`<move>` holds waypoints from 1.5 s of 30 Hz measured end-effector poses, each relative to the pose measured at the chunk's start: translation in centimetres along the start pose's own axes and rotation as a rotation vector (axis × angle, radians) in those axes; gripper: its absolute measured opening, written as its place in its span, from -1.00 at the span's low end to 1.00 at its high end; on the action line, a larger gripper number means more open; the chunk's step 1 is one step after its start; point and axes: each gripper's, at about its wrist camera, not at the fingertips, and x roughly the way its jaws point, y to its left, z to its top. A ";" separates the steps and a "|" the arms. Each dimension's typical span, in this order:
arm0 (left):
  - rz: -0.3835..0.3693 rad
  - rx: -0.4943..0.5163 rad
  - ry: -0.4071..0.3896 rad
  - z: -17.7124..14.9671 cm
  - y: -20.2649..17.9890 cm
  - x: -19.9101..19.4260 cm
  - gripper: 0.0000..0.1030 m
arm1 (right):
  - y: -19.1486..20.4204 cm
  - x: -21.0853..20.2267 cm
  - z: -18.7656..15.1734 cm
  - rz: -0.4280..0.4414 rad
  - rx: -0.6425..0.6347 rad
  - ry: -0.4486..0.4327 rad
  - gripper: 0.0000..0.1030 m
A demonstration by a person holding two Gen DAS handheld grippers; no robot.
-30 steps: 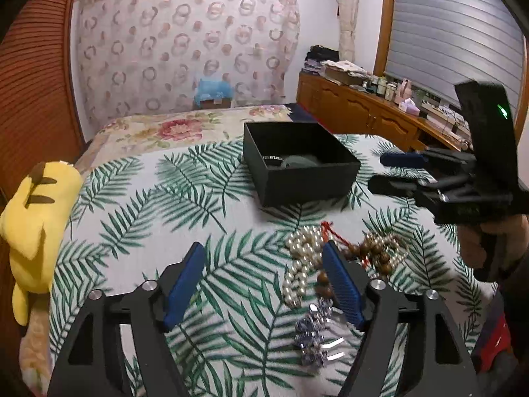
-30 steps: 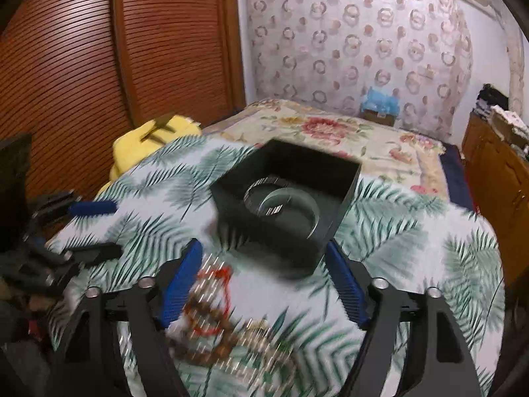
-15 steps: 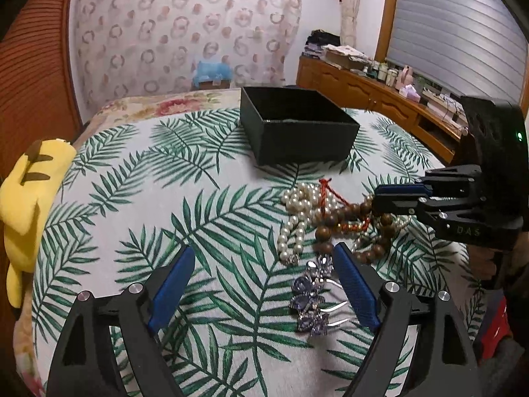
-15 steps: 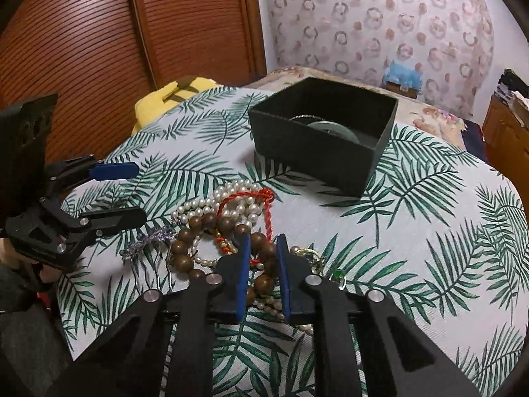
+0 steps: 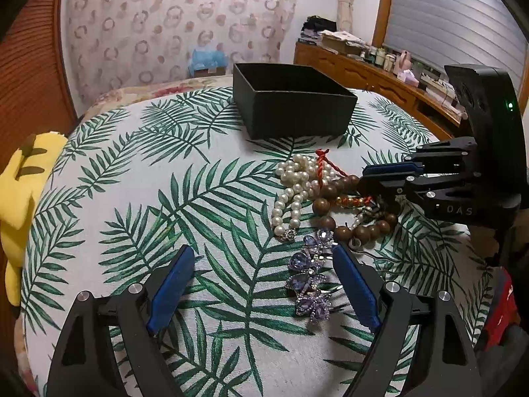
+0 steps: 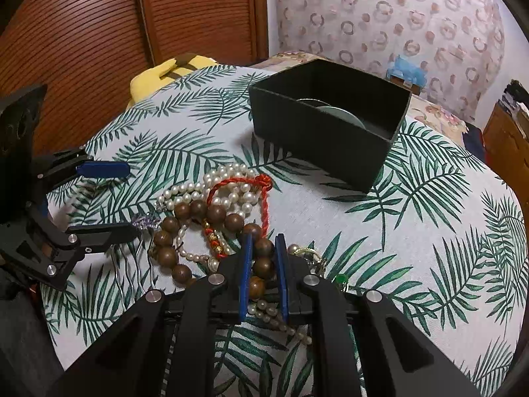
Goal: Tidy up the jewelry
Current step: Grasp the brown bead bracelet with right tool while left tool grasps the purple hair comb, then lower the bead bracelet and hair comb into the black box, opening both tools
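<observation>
A pile of jewelry lies on the leaf-print cloth: a pearl necklace [image 5: 296,178] [image 6: 228,185], a red cord [image 6: 261,195], a brown wooden bead bracelet [image 5: 350,228] [image 6: 211,213] and a purple jeweled hair comb [image 5: 310,281]. My right gripper [image 6: 263,248] is shut on the wooden bead bracelet, low on the cloth; it also shows in the left wrist view [image 5: 377,182]. My left gripper [image 5: 261,258] is open, with the hair comb by its right finger. An open black box [image 5: 291,102] [image 6: 330,125] behind the pile holds a pale bangle [image 6: 334,112].
A yellow plush toy [image 5: 20,192] [image 6: 165,72] lies at the cloth's edge. A wooden dresser with clutter [image 5: 380,72] stands at the right wall. A wooden slatted door [image 6: 99,33] and a patterned curtain [image 5: 172,29] stand behind.
Both grippers have come down and forward to the jewelry pile. My right gripper went from wide open a second ago to shut on the wooden bead bracelet.
</observation>
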 end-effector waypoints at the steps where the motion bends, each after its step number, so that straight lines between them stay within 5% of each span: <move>1: 0.000 0.003 0.000 0.0 -0.1 0.0 0.59 | 0.0 0.0 0.0 0.002 -0.001 0.000 -0.71; 9: -0.010 0.010 -0.001 -0.1 -0.5 -0.2 0.58 | 0.2 -3.8 0.8 0.020 0.022 -0.135 -0.71; 17: -0.059 0.002 0.031 -0.5 -0.9 -0.3 -0.21 | 0.7 -7.4 2.1 0.003 0.001 -0.214 -0.71; 24: -0.089 0.011 0.041 -0.4 -1.4 -0.3 -0.61 | 0.4 -8.6 2.2 -0.020 0.008 -0.237 -0.71; 45: -0.017 0.018 -0.130 4.6 -0.8 -3.6 -0.62 | -0.7 -11.6 4.9 -0.083 -0.023 -0.301 -0.71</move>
